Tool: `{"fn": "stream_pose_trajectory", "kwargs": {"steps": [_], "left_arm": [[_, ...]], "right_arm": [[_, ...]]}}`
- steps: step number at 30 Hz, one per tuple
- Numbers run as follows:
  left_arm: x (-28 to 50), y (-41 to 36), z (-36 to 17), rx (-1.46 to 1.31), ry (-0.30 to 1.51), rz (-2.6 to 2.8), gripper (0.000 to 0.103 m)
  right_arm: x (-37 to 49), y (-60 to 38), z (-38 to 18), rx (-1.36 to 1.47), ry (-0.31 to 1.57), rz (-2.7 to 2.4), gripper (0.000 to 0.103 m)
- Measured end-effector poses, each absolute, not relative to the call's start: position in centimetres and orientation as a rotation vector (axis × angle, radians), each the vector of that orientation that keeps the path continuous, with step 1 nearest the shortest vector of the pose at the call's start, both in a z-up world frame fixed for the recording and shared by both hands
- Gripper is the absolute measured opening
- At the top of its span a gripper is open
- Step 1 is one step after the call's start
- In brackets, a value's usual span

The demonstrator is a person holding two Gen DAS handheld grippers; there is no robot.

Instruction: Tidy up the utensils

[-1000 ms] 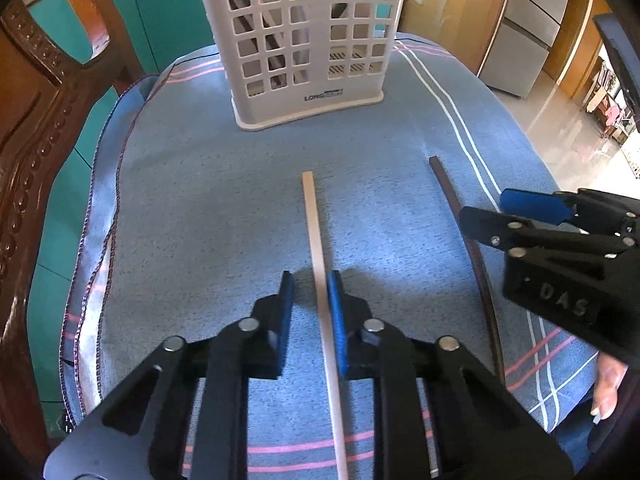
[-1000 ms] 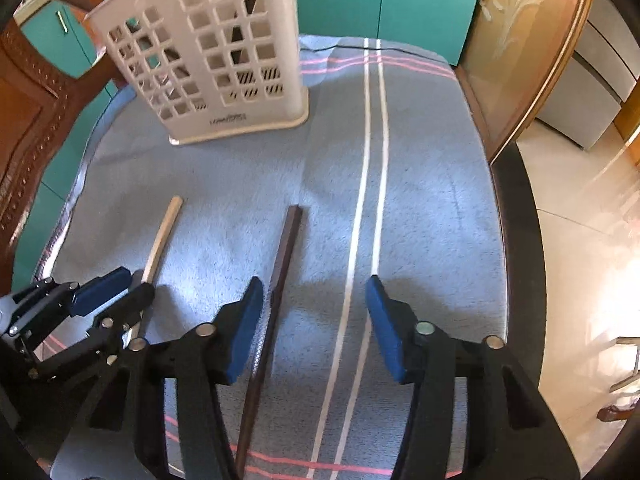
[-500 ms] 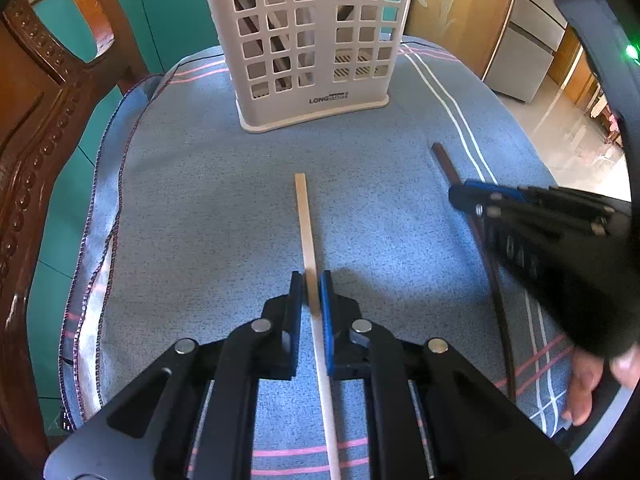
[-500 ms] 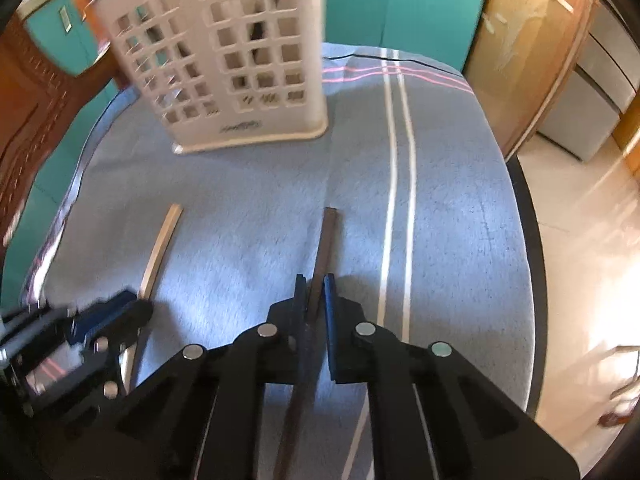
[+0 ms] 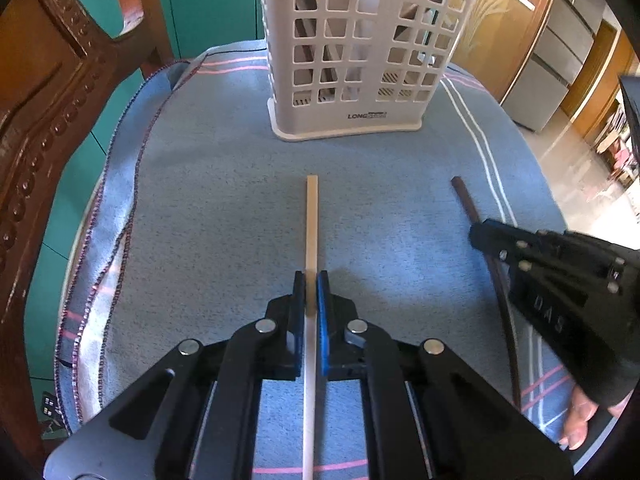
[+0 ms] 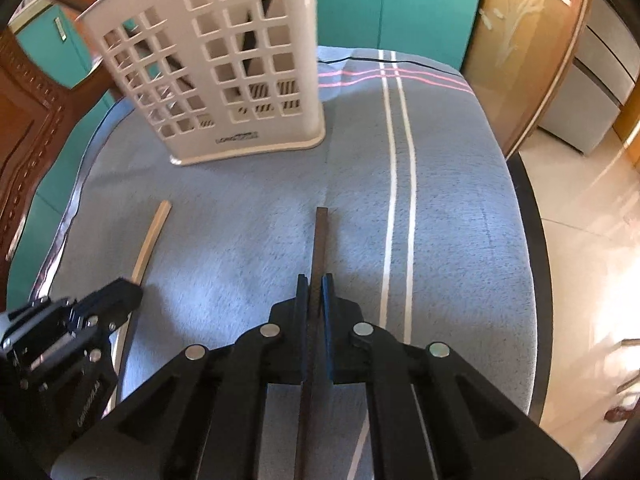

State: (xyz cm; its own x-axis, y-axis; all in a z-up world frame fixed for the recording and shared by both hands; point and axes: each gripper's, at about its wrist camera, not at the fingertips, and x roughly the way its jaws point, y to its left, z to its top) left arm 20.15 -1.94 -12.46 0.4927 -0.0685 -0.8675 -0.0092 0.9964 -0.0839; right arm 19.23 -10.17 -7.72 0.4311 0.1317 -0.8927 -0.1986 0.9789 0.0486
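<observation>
Here, pale chopstick (image 5: 311,216) in left jaws' grip, dark chopstick (image 6: 320,240) in right jaws' grip.

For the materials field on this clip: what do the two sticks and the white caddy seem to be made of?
Light stick: probably unfinished wood or bamboo, pale, matte, square-cut end.
Dark stick: likely stained or dark wood, dull brown; whether it is lacquered I cannot tell.
White caddy: moulded plastic, smooth off-white, a grid of square holes and a raised brand mark at its base.
</observation>
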Motion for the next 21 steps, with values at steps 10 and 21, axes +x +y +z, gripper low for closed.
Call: {"fn": "stream_pose_trajectory", "kwargs": {"steps": [10,21], "left_arm": [[20.6,1.3,-11.7,-0.192,1.06,0.0,0.02],[22.0,-1.1,-12.7,-0.095,1.07,-0.028,0.027]], "right_arm": [[17.5,-11.9,-5.3,-0.006,1.065,0.176,0.037],[17.3,-12.6,-5.7,-0.003,1.098,0.171,0.044]]}}
